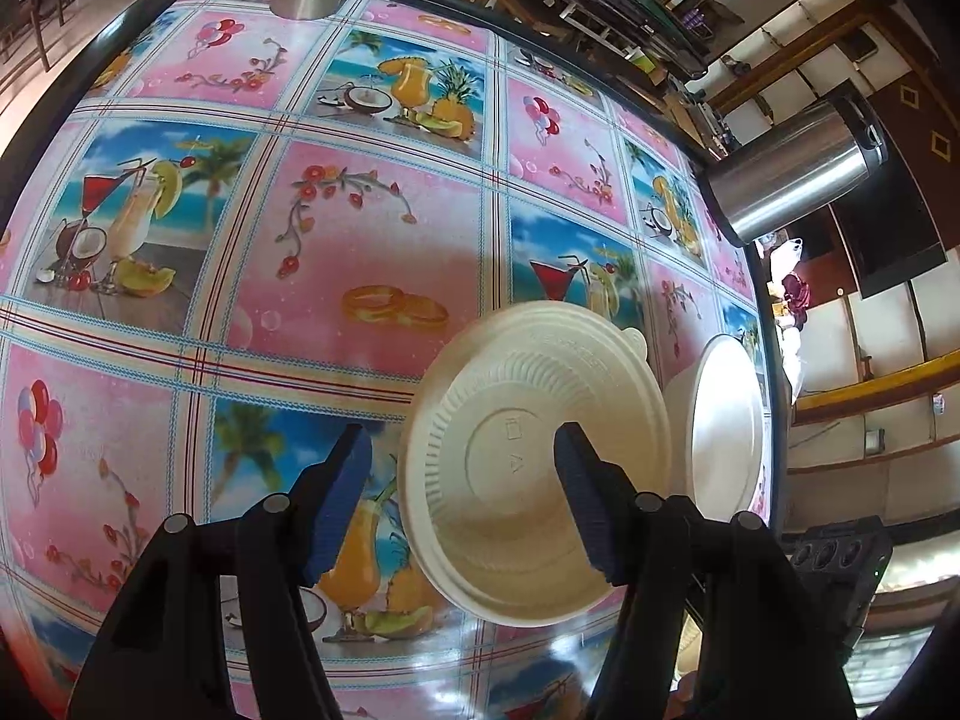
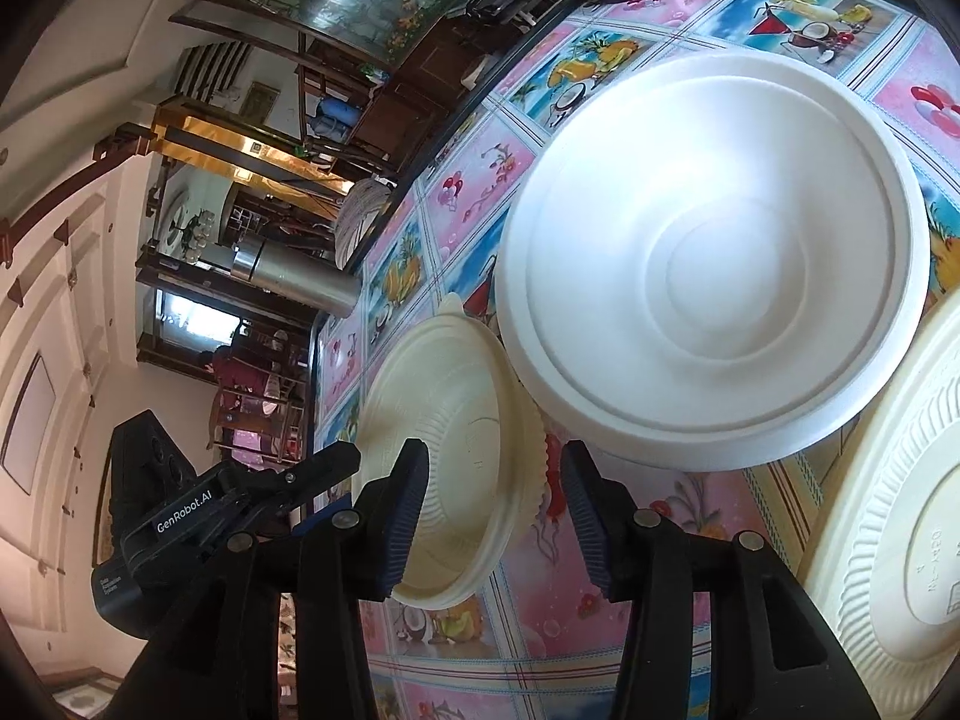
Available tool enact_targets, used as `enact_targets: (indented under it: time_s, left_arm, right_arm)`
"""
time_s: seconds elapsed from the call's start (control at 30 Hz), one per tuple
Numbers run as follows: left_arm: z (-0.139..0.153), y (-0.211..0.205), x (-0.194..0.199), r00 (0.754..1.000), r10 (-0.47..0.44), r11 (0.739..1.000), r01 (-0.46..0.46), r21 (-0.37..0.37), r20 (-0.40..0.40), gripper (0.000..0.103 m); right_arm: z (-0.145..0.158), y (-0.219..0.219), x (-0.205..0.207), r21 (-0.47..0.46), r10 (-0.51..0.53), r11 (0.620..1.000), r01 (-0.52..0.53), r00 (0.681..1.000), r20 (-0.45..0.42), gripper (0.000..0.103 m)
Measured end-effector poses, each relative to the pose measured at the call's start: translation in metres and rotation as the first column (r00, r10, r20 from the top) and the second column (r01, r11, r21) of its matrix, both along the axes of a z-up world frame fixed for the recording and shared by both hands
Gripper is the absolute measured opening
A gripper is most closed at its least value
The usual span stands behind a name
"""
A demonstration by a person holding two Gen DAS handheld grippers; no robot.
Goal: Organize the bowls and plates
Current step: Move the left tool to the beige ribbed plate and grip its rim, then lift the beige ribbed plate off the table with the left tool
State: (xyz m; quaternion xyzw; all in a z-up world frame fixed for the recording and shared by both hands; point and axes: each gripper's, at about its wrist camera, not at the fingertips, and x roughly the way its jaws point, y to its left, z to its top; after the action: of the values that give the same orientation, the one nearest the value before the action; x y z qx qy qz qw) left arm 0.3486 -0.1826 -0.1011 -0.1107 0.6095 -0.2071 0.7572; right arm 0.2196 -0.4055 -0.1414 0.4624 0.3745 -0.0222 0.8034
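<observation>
Both hand-held grippers gape, holding nothing. I straddle the ribbed bowl (image 1: pixel 516 480) (image 2: pixel 456 456) rim. Looks light, thin, crushable; I'd pinch the rim gently. Plate (image 2: pixel 708 264) alongside.

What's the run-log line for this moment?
left gripper: open, fingers straddle cream ribbed bowl rim | right gripper: open, fingers straddle same bowl's rim | white plate: beside, on table

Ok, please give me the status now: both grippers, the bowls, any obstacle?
Left gripper open, one finger over cream ribbed bowl. Right gripper open at that bowl's rim. White plate beside it. Steel flask at table edge, apart.
</observation>
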Motion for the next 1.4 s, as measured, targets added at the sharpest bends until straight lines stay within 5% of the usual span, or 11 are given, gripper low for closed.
enact_targets:
  time_s: [0.53, 0.97, 1.2, 1.4]
  left_arm:
    - [-0.003, -0.004, -0.001, 1.000, -0.009, 1.000, 0.009, 0.003, 0.014, 0.062]
    - [0.000, -0.001, -0.005, 0.999, 0.001, 1.000, -0.002, 0.022, 0.049, 0.062]
    - [-0.003, -0.004, -0.008, 0.999, -0.010, 0.999, 0.008, 0.035, 0.050, 0.054]
    - [-0.001, -0.003, -0.010, 0.997, -0.009, 0.998, 0.004, 0.068, 0.075, 0.028]
  right_arm:
    - [0.000, -0.003, -0.003, -0.007, -0.007, 1.000, 0.008, 1.000, 0.011, 0.048]
    - [-0.001, 0.000, 0.000, -0.018, 0.008, 1.000, -0.007, 1.000, 0.021, 0.030]
    - [-0.005, -0.001, 0.003, -0.009, 0.013, 1.000, -0.013, 1.000, 0.012, 0.020]
    - [-0.005, -0.002, 0.003, -0.018, 0.008, 1.000, -0.007, 1.000, 0.011, 0.011]
